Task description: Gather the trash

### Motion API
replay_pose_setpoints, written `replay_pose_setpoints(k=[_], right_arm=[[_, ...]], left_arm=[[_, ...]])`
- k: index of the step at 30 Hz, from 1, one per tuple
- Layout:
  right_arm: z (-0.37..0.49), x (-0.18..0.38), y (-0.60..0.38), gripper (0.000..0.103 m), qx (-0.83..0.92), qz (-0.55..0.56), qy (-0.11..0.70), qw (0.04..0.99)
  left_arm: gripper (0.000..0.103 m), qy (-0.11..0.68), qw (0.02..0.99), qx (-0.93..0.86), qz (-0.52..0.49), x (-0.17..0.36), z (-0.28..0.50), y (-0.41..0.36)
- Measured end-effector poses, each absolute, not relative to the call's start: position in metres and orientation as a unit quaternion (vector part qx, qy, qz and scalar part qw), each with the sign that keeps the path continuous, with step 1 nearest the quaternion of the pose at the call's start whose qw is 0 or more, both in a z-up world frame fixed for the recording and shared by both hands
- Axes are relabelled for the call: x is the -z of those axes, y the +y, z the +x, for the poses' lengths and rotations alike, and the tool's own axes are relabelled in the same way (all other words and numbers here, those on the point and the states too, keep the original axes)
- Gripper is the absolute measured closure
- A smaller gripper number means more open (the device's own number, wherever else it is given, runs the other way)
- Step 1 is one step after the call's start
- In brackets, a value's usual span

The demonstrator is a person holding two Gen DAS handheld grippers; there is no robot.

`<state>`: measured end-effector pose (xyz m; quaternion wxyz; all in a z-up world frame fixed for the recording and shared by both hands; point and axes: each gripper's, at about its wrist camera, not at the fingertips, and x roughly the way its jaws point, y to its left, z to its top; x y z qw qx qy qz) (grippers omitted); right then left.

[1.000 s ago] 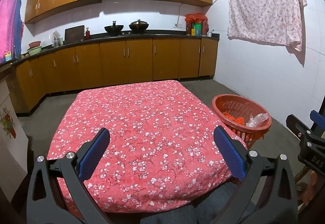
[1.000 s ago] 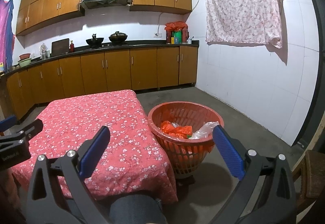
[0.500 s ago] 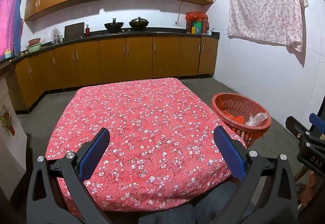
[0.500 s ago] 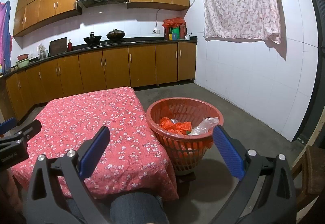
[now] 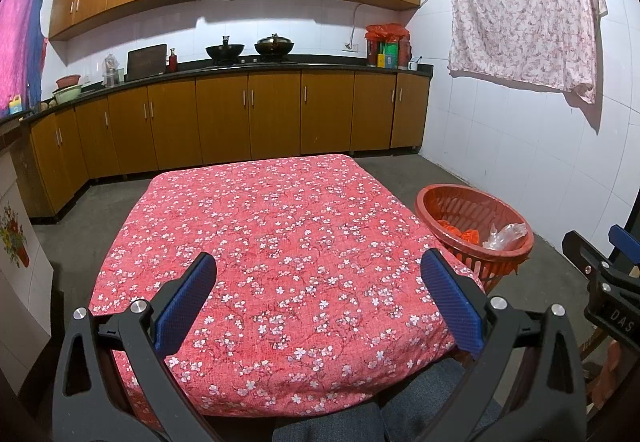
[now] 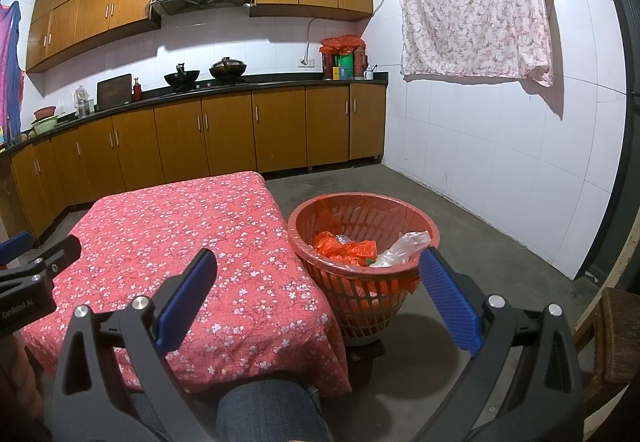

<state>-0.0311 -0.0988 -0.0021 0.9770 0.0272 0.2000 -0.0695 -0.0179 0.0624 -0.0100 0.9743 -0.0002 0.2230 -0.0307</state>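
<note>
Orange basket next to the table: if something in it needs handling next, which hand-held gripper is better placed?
Probably the right hand-held gripper. It is open and empty, and the orange basket sits just ahead of it. The left hand-held gripper, also open, hovers over the floral tablecloth, with the basket off to its right.

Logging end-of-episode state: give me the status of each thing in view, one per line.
Left tongs: open, empty.
Right tongs: open, empty.
Red slotted plastic basket: upright, holds orange bags and clear plastic.
Red floral tablecloth: spread flat, no trash visible.
Brown wooden cabinet doors: shut.
</note>
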Motion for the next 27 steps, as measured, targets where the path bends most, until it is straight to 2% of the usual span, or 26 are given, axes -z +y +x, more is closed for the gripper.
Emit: replay_pose_setpoints(k=[27], right_arm=[[-0.0314,0.0020,-0.0998,0.005,0.070,0.028,0.201,0.977]], left_arm=[[0.002,0.223,0.974,0.030,0.000,0.0101,-0.0191,0.0597]])
